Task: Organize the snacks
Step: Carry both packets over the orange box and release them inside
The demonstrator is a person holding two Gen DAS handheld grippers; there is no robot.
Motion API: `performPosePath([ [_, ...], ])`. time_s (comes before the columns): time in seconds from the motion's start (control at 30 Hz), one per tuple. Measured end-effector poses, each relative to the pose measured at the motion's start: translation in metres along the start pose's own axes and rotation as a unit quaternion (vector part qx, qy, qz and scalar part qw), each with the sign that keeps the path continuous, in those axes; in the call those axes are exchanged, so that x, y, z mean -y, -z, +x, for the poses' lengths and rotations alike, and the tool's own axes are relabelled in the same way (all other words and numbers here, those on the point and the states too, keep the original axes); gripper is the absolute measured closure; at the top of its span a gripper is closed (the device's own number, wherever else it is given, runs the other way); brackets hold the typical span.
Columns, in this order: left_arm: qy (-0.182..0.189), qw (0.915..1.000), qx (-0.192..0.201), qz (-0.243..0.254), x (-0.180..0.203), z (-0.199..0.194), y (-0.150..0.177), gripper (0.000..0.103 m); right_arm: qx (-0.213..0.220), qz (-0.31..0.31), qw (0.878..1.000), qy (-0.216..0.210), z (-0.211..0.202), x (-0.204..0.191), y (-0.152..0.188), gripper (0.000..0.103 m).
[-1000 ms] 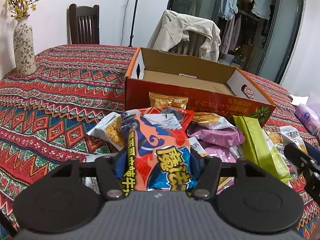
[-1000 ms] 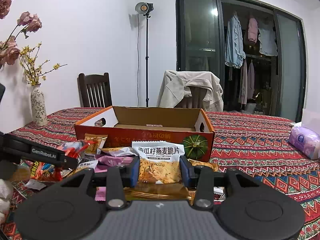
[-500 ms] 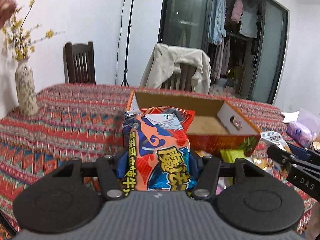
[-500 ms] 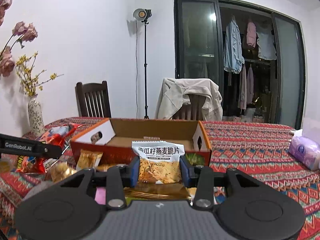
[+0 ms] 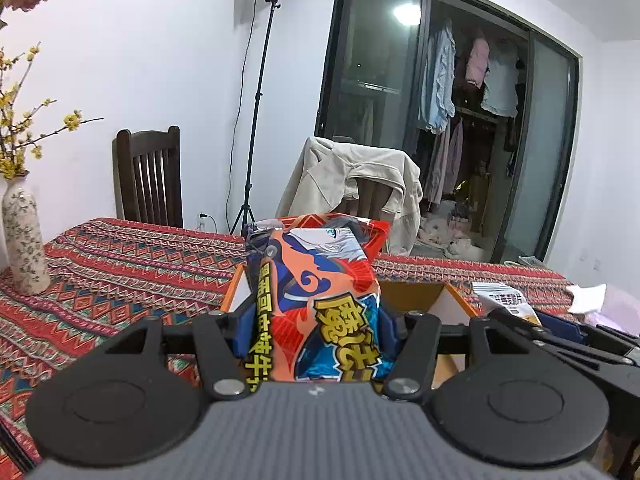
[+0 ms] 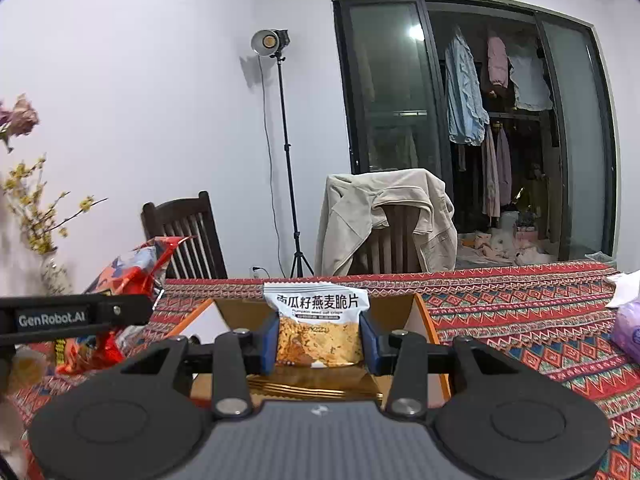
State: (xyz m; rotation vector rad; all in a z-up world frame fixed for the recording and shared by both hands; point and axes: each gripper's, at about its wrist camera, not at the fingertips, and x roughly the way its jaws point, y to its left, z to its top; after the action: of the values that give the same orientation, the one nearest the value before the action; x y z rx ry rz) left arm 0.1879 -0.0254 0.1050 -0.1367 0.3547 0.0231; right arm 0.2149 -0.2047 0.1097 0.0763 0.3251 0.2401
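My left gripper (image 5: 316,336) is shut on an orange, red and blue snack bag (image 5: 316,292), held upright over the near edge of the open orange cardboard box (image 5: 452,304). The bag also shows at the left of the right wrist view (image 6: 120,280). My right gripper (image 6: 320,340) is shut on a white and orange oat crisp packet (image 6: 318,328), held above the same box (image 6: 424,320). A gold packet (image 6: 312,386) shows under it. The right gripper shows at the right edge of the left wrist view (image 5: 560,336). The box floor is hidden.
The table has a red patterned cloth (image 5: 120,264). A flower vase (image 5: 24,240) stands at the far left. A purple pack (image 6: 628,328) and white tissue (image 6: 624,288) lie at the right. Two chairs (image 6: 180,236) and a light stand (image 6: 288,160) are behind the table.
Both grippers have risen and moved forward with their packets, from the snack pile in front of the box to above the box's near edge. The pile has dropped out of view.
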Motion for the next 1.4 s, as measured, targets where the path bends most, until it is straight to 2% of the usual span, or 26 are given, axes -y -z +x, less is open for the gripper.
performPosePath([
  [0.23,-0.015,0.9999,0.001,0.001,0.004,0.048,-0.006,0.044,-0.016,0.011,1.0,0.013,0.055,0.009,-0.009,0.063],
  [0.43,-0.033,0.9994,-0.002,0.006,-0.008,0.082,0.003,0.044,-0.03,0.01,0.999,0.02,0.088,0.027,0.0,0.063],
  [0.67,-0.044,0.9983,-0.034,0.016,-0.022,0.114,0.017,0.044,-0.071,0.016,0.997,0.012,0.111,0.041,0.016,0.062],
  [0.73,-0.037,0.9982,-0.043,0.019,-0.023,0.118,0.021,0.041,-0.081,0.008,0.997,0.013,0.113,0.037,0.02,0.062],
  [0.77,-0.037,0.9981,-0.045,0.018,-0.023,0.118,0.023,0.037,-0.085,0.005,0.996,0.013,0.114,0.036,0.022,0.06],
  [0.8,-0.038,0.9981,-0.044,0.019,-0.023,0.118,0.024,0.028,-0.088,0.004,0.996,0.013,0.115,0.036,0.023,0.06],
  [0.83,-0.039,0.9982,-0.04,0.021,-0.023,0.116,0.025,0.021,-0.089,0.003,0.996,0.014,0.114,0.035,0.024,0.057],
  [0.87,-0.038,0.9985,-0.034,0.02,-0.024,0.114,0.025,0.009,-0.089,0.004,0.996,0.014,0.114,0.036,0.024,0.047],
  [0.9,-0.039,0.9987,-0.029,0.018,-0.024,0.113,0.026,0.002,-0.086,0.008,0.996,0.013,0.113,0.037,0.024,0.04],
  [0.93,-0.042,0.9988,-0.021,0.017,-0.024,0.11,0.026,0.0,-0.082,0.012,0.996,0.013,0.111,0.037,0.024,0.023],
  [0.97,-0.044,0.9987,-0.017,0.018,-0.024,0.108,0.026,0.0,-0.079,0.013,0.997,0.015,0.109,0.038,0.024,0.012],
  [1.03,-0.044,0.9987,-0.015,0.019,-0.023,0.106,0.025,0.0,-0.074,0.015,0.997,0.02,0.106,0.039,0.024,0.001],
  [1.4,-0.04,0.999,0.003,0.019,-0.022,0.092,0.02,0.0,-0.051,0.02,0.998,0.02,0.089,0.039,0.019,0.0],
])
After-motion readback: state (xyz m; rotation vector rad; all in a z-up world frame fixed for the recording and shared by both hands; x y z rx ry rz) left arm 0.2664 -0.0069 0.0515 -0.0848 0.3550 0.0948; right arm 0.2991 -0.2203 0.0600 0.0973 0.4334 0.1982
